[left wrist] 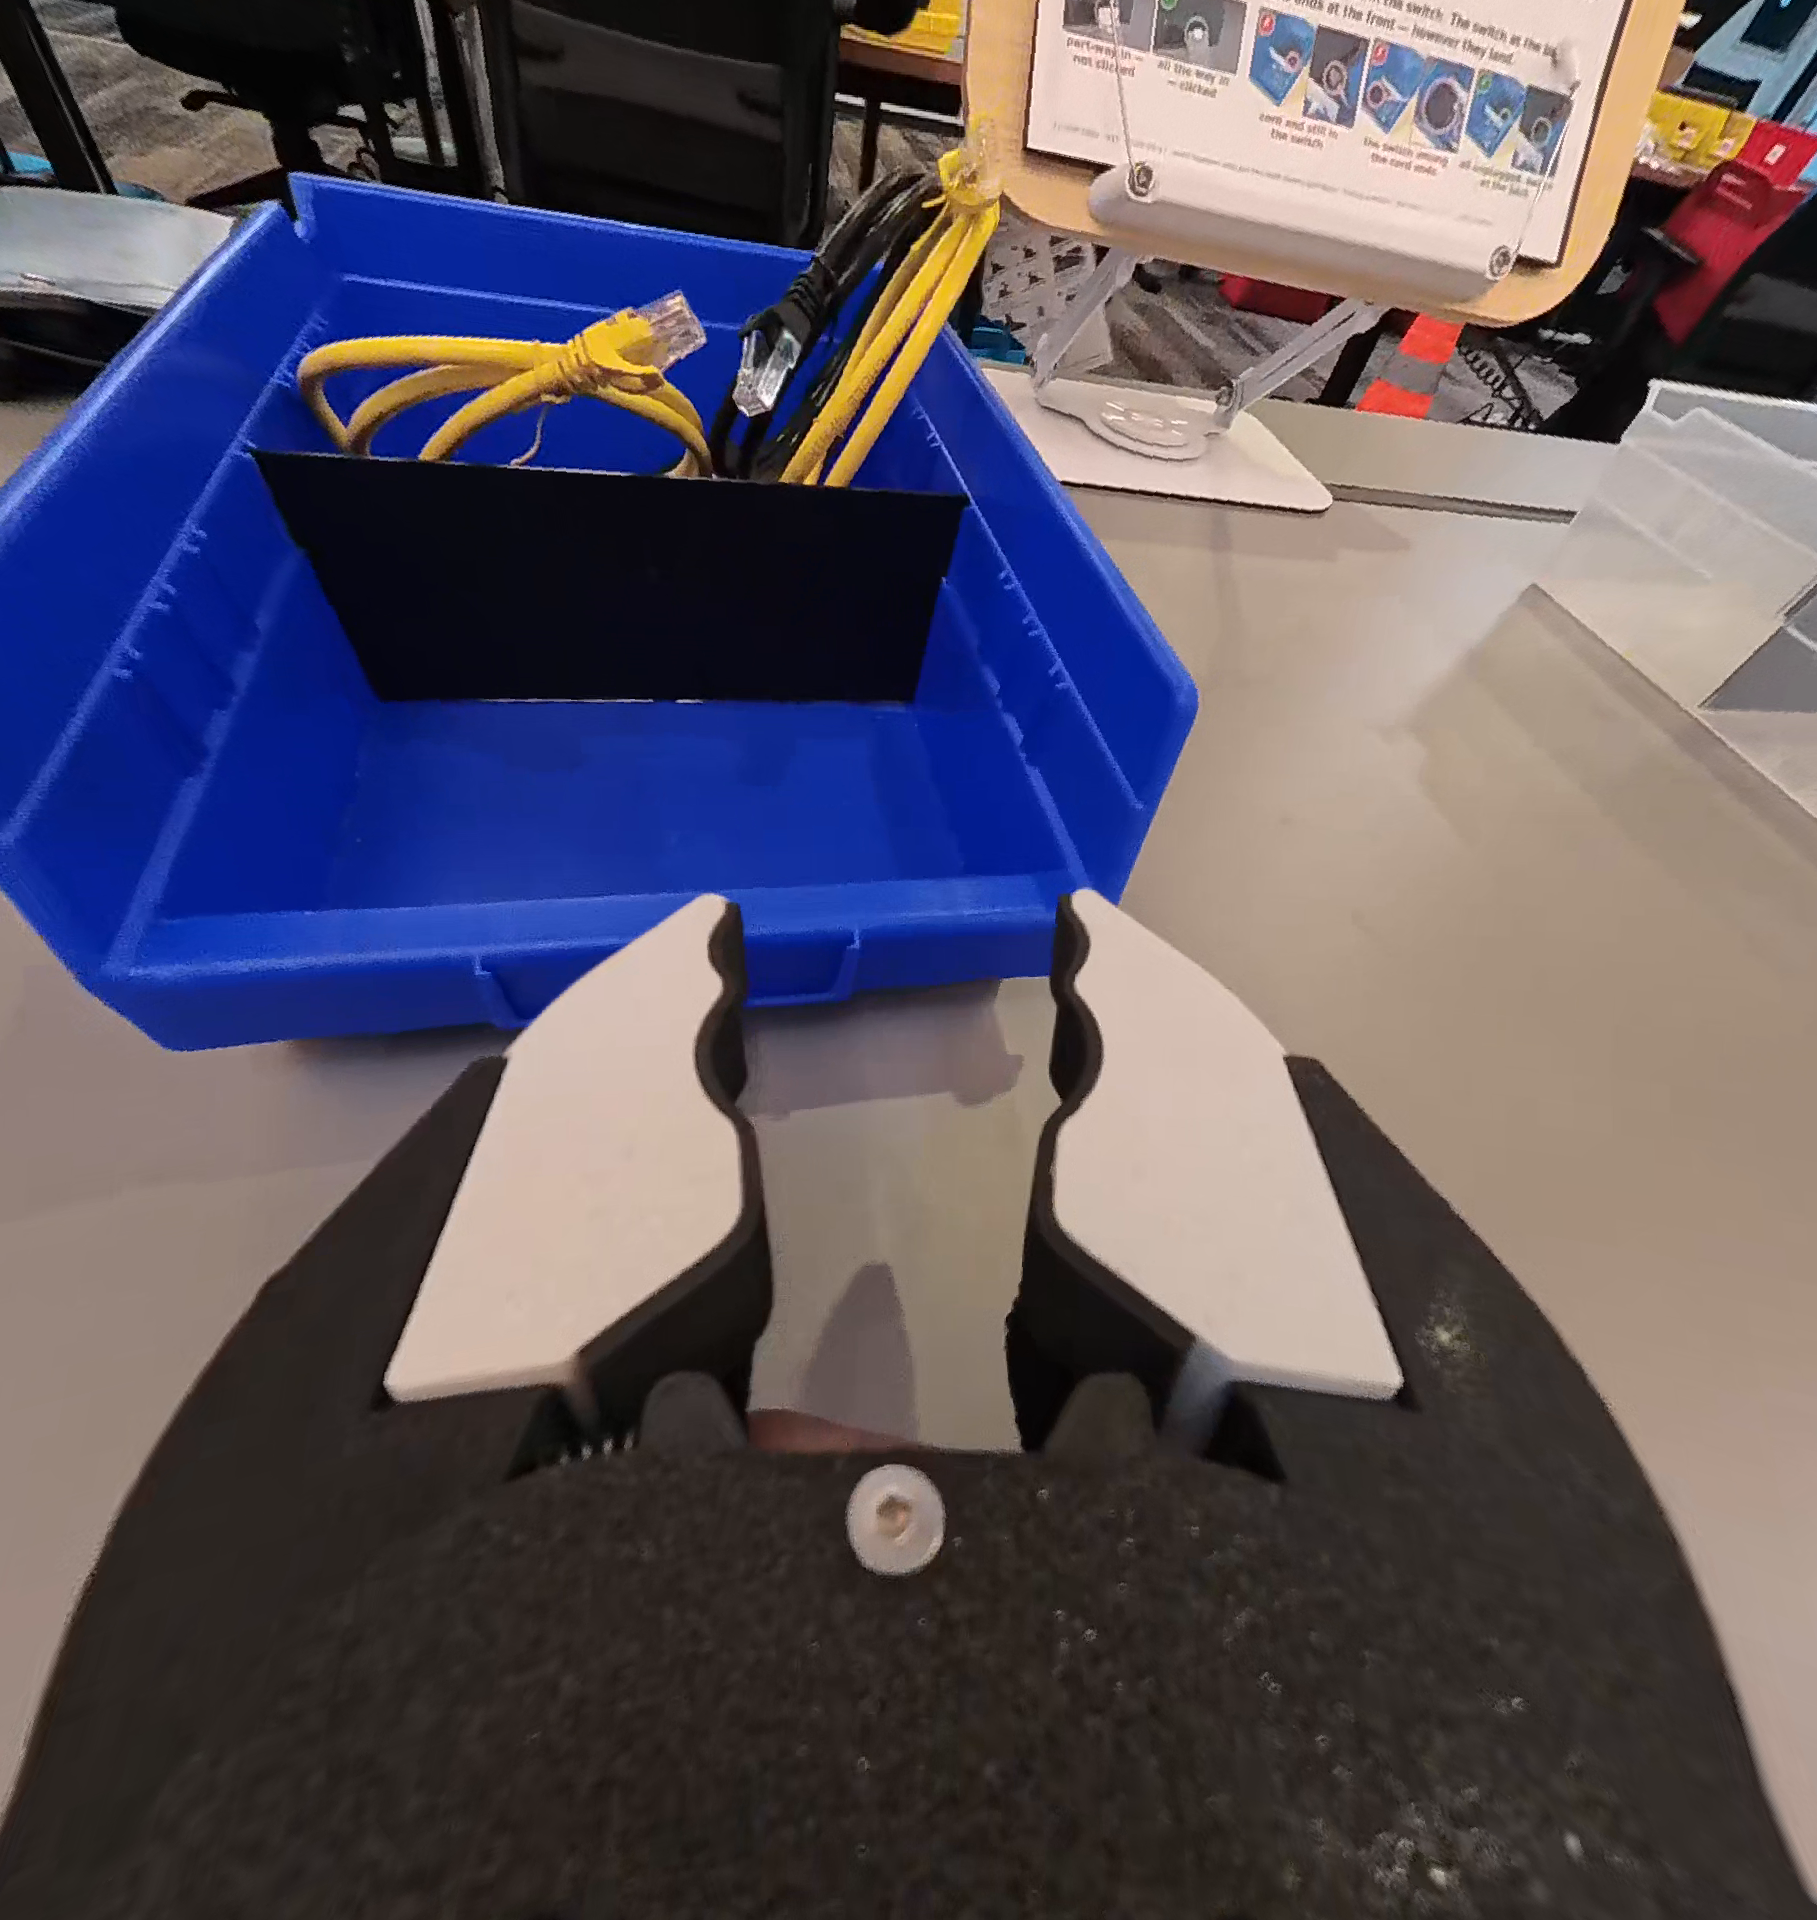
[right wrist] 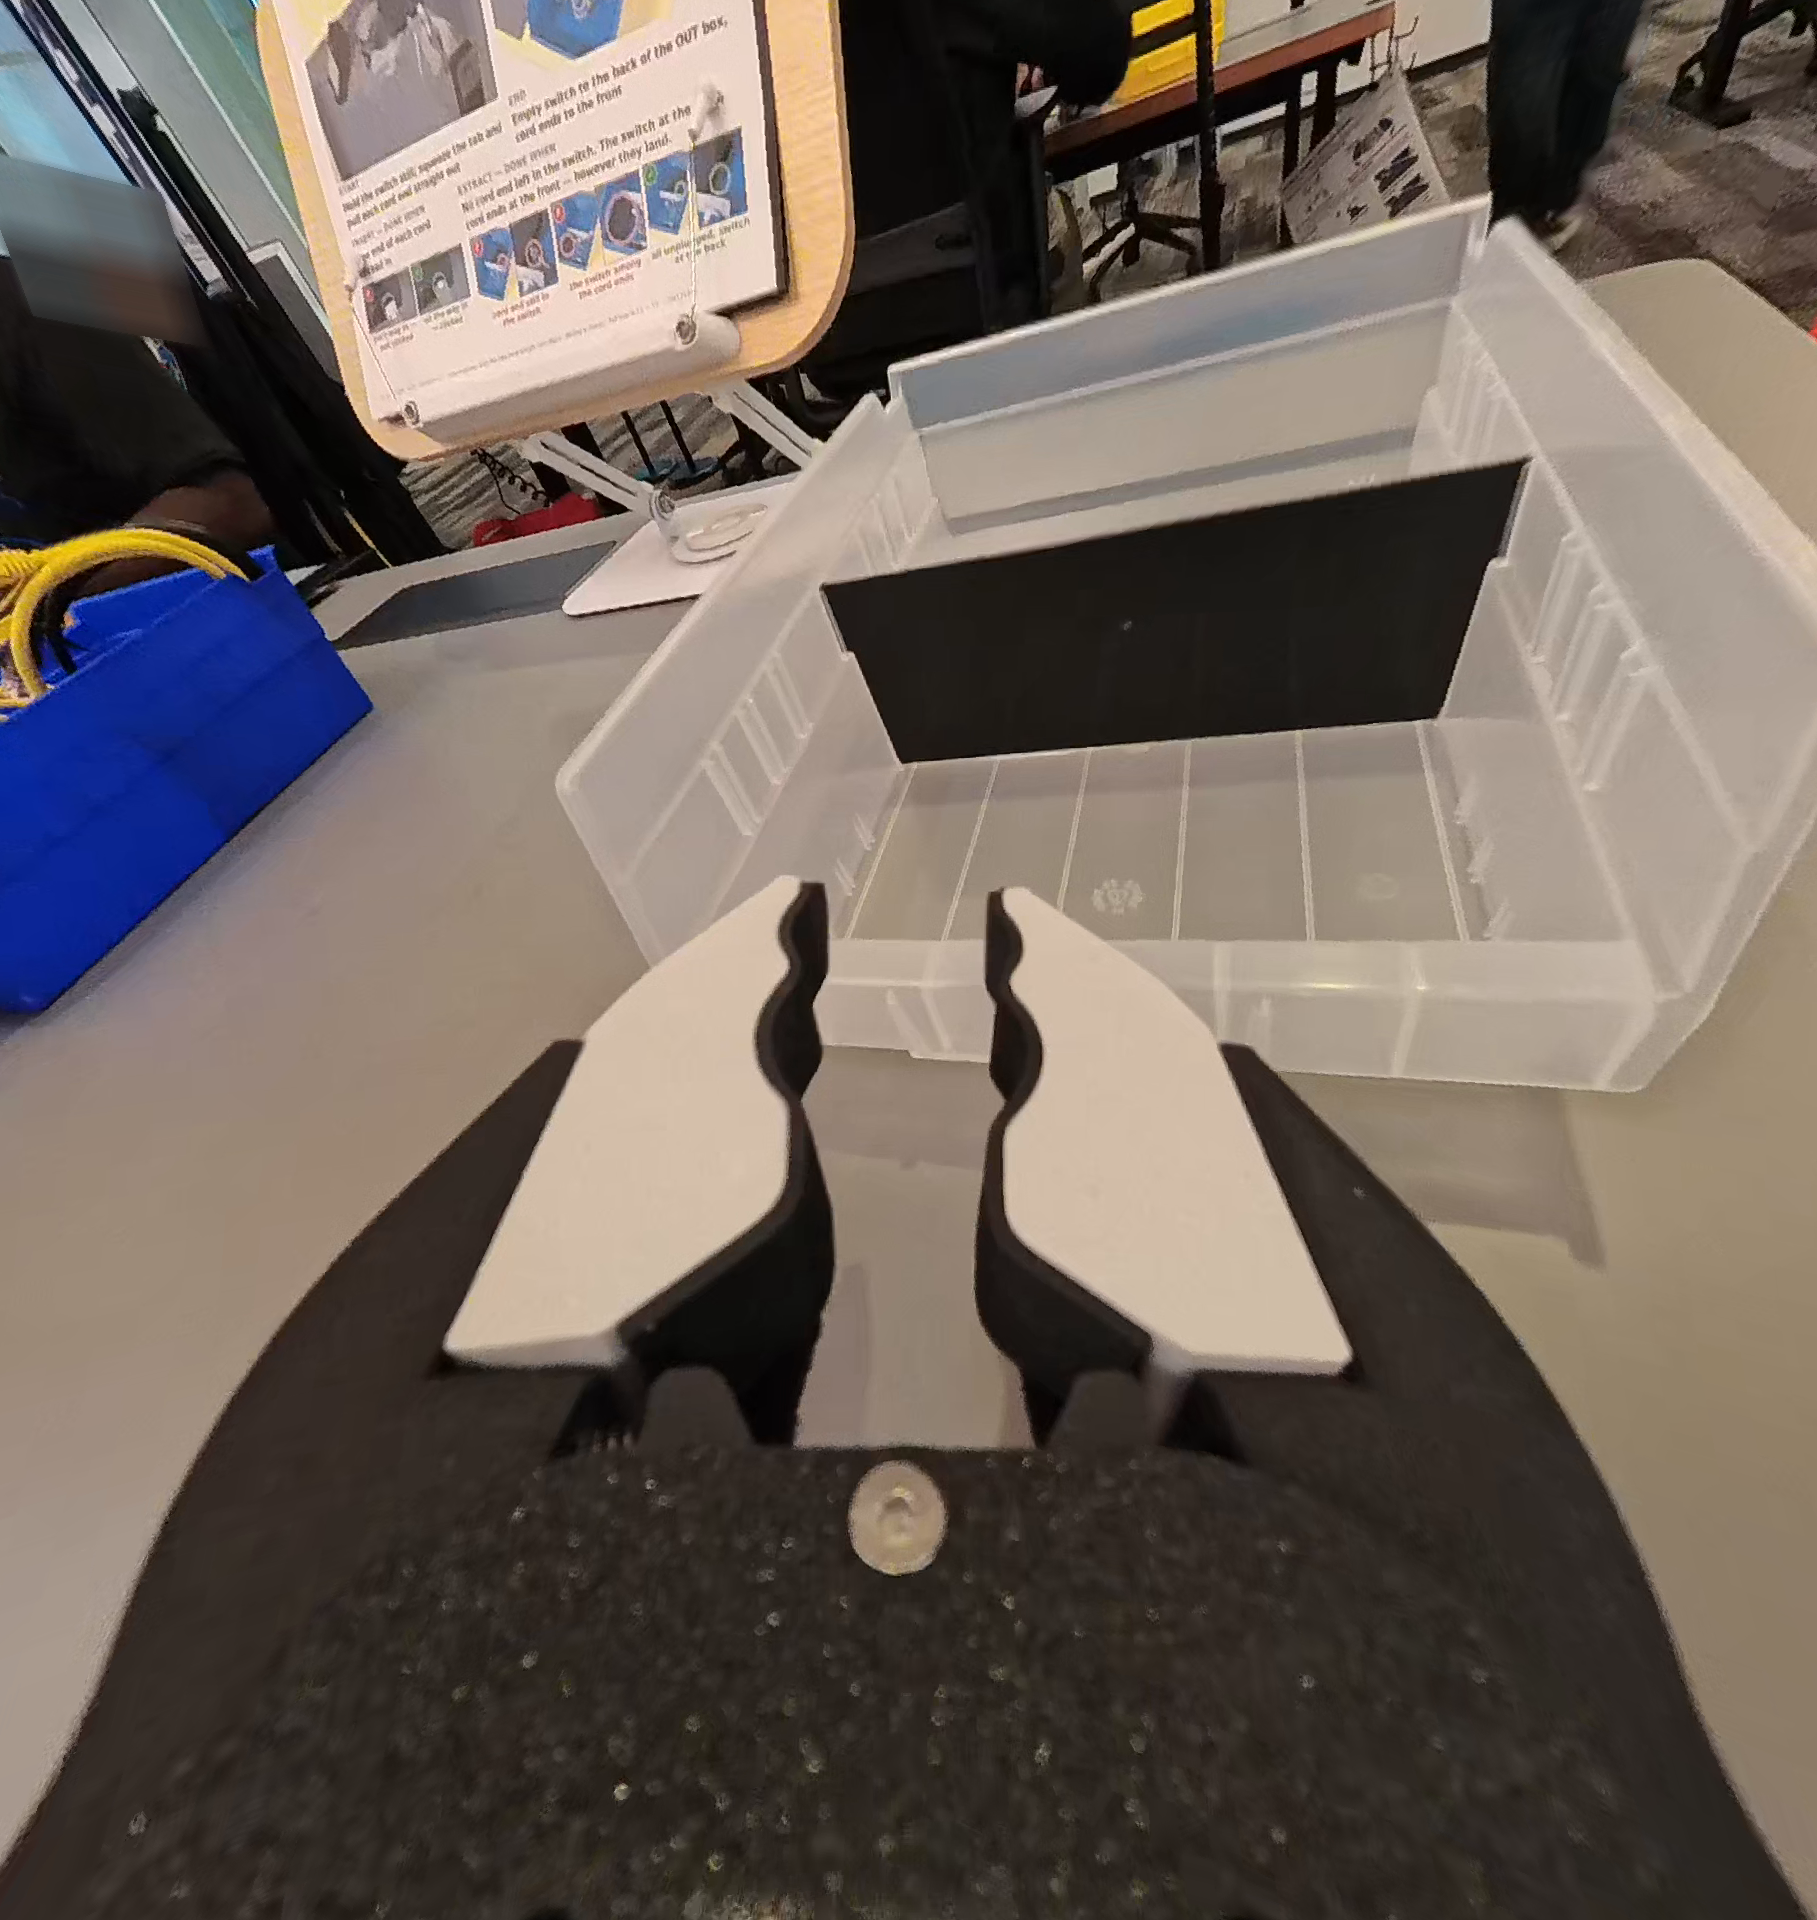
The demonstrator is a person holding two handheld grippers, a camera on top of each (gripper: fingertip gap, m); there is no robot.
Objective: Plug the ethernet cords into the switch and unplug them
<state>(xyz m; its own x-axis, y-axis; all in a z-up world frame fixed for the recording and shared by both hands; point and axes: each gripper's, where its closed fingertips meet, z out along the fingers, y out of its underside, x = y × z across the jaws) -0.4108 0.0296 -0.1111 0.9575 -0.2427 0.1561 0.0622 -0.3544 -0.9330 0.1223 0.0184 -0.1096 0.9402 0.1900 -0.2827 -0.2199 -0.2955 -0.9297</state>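
Ethernet cords (left wrist: 530,390) coiled yellow, plus a black-and-yellow bundle (left wrist: 862,312), in far compartment of blue bin (left wrist: 571,966), behind black divider (left wrist: 613,582); near compartment bare. Switch not visible anywhere. Cords straight ahead of and beyond left claw (left wrist: 893,914), plugs pointing up and right; left claw nearer, released, nothing between pads. Right claw (right wrist: 906,904) parted, narrower, also bare, facing clear bin (right wrist: 1247,1018), near compartment bare, on grey surface (left wrist: 1403,831). Likely next: left reach over divider.

Blue bin (left wrist: 83,644), black divider (left wrist: 613,582), left of frame. Clear bin (right wrist: 1662,790), black divider (right wrist: 1174,634), right. Instruction board on stand (right wrist: 561,208), upper left. Grey table (left wrist: 1403,831).
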